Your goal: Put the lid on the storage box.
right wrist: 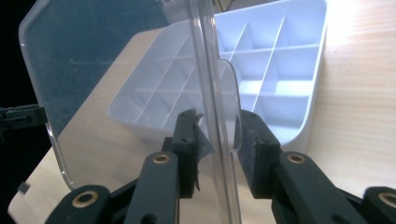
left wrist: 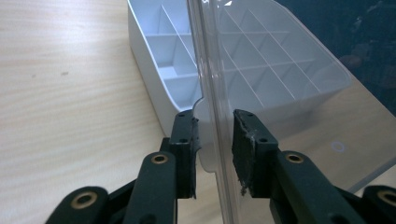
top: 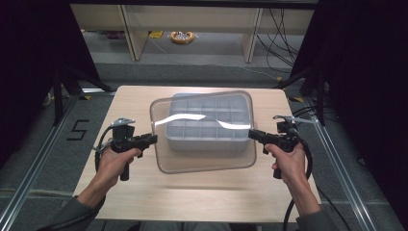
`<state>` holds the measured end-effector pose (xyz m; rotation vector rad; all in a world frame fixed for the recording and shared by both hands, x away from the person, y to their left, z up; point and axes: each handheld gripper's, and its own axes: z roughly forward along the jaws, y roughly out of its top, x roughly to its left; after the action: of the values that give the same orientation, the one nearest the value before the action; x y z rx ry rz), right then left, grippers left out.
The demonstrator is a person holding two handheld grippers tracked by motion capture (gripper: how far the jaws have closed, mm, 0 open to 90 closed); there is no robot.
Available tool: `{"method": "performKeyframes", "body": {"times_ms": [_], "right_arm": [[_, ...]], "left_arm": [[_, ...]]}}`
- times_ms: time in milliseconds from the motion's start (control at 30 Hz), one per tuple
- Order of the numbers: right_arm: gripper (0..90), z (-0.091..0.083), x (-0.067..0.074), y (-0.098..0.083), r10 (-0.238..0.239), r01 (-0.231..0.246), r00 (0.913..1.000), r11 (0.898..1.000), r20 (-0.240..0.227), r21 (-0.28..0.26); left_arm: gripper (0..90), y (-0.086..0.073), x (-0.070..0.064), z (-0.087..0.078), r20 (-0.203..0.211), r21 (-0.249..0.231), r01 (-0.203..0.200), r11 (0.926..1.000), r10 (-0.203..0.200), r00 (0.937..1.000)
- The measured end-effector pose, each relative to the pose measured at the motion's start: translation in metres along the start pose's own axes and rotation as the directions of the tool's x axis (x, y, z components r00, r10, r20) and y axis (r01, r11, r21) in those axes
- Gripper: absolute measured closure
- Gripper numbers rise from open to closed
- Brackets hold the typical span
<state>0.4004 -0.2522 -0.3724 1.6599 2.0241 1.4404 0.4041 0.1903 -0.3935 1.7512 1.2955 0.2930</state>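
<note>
- The person's left hand (top: 115, 161) and right hand (top: 287, 161) come in from the near edge of the high view, each one around the grip of a tool
- The left hand-held gripper (top: 153, 139) points to the right at the left edge of a clear lid (top: 204, 161); in the left gripper view its two jaws stand on both sides of this edge (left wrist: 212, 135) with a gap between them, and I cannot tell if the pads really press on the plastic
- The right hand-held gripper (top: 252, 134) points to the left at the right edge of the same lid; in the right gripper view its jaws also stand on both sides of the edge and of a small rounded tab there, the left pad seems to touch the plastic, but a firm pinch I cannot confirm
- The clear lid is between the two tools, over the light wooden bench (top: 144, 202), slightly turned against the box under it, and its near part reaches out past the box toward the person
- Under the lid a white compartment box (top: 204, 139) stands on the bench near the middle; thin walls divide it into many small cells, which look empty through the plastic
- Beyond the far edge of the bench is grey floor (top: 192, 72), with legs of light furniture, a yellow ring-shaped object (top: 182, 37) and dark cables
</note>
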Motion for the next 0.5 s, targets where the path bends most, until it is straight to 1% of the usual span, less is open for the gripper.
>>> {"method": "performKeyframes", "body": {"times_ms": [33, 67, 100, 133, 167, 200, 233, 267, 300, 333, 367, 400, 433, 467, 500], "right_arm": [[70.3, 0.001, 0.001, 0.006, 0.034, -0.034, 0.9994, 0.999, 0.001, 0.008], [70.3, 0.004, -0.003, 0.01, 0.004, -0.004, 0.9999, 1.0, 0.013, 0.0], [70.3, 0.005, -0.003, 0.014, 0.03, -0.03, 0.9995, 1.0, 0.01, 0.001], [70.3, 0.008, -0.003, 0.017, 0.042, -0.042, 0.9989, 0.999, 0.018, 0.003], [70.3, 0.01, -0.005, 0.021, 0.02, -0.02, 0.9997, 1.0, 0.016, -0.002], [70.3, 0.014, -0.008, 0.023, 0.017, -0.017, 0.9997, 1.0, 0.016, -0.002], [70.3, 0.015, -0.008, 0.025, 0.024, -0.024, 0.9996, 1.0, 0.013, 0.002], [70.3, 0.018, -0.007, 0.027, 0.058, -0.058, 0.998, 0.998, 0.026, 0.011], [70.3, 0.021, -0.008, 0.029, 0.072, -0.072, 0.9972, 0.997, 0.019, 0.014], [70.3, 0.025, -0.012, 0.033, 0.047, -0.047, 0.9987, 0.999, 0.02, 0.01], [70.3, 0.027, -0.013, 0.034, 0.053, -0.054, 0.9983, 0.998, 0.024, 0.013], [70.2, 0.028, -0.011, 0.035, 0.105, -0.105, 0.9943, 0.994, 0.017, 0.021], [70.2, 0.029, -0.015, 0.037, 0.06, -0.06, 0.9981, 0.998, 0.015, 0.017], [70.2, 0.031, -0.014, 0.038, 0.097, -0.097, 0.995, 0.995, 0.026, 0.022], [70.1, 0.033, -0.019, 0.04, 0.066, -0.067, 0.9973, 0.998, 0.03, 0.016]], "left_arm": [[69.5, 0.005, 0.001, 0.003, -0.004, 0.005, 0.004, 1.0, -0.004, 1.0], [69.4, 0.01, 0.002, 0.007, -0.01, 0.004, 0.012, 0.9999, -0.012, 0.9999], [69.1, 0.015, 0.003, 0.011, -0.016, 0.0, 0.016, 0.9999, -0.016, 0.9997], [69.0, 0.019, 0.005, 0.014, -0.019, -0.004, 0.031, 0.9995, -0.031, 0.9993], [68.9, 0.023, 0.007, 0.016, -0.03, 0.007, 0.023, 0.9997, -0.023, 0.9993], [68.8, 0.026, 0.008, 0.018, -0.033, 0.003, 0.027, 0.9996, -0.027, 0.9991], [68.7, 0.029, 0.009, 0.022, -0.035, -0.011, 0.05, 0.9987, -0.05, 0.9981], [68.6, 0.033, 0.012, 0.023, -0.036, 0.004, 0.042, 0.9991, -0.042, 0.9985], [68.5, 0.037, 0.013, 0.027, -0.041, -0.002, 0.057, 0.9984, -0.057, 0.9975], [68.5, 0.04, 0.015, 0.029, -0.045, 0.001, 0.056, 0.9984, -0.056, 0.9975], [68.4, 0.043, 0.016, 0.031, -0.047, 0.007, 0.057, 0.9984, -0.056, 0.9973], [68.3, 0.045, 0.016, 0.032, -0.047, 0.005, 0.064, 0.9979, -0.064, 0.9968], [68.3, 0.048, 0.017, 0.035, -0.046, -0.001, 0.073, 0.9973, -0.073, 0.9963], [68.3, 0.052, 0.017, 0.037, -0.049, -0.002, 0.074, 0.9972, -0.074, 0.996], [68.2, 0.056, 0.017, 0.039, -0.046, -0.004, 0.08, 0.9968, -0.08, 0.9957]]}}
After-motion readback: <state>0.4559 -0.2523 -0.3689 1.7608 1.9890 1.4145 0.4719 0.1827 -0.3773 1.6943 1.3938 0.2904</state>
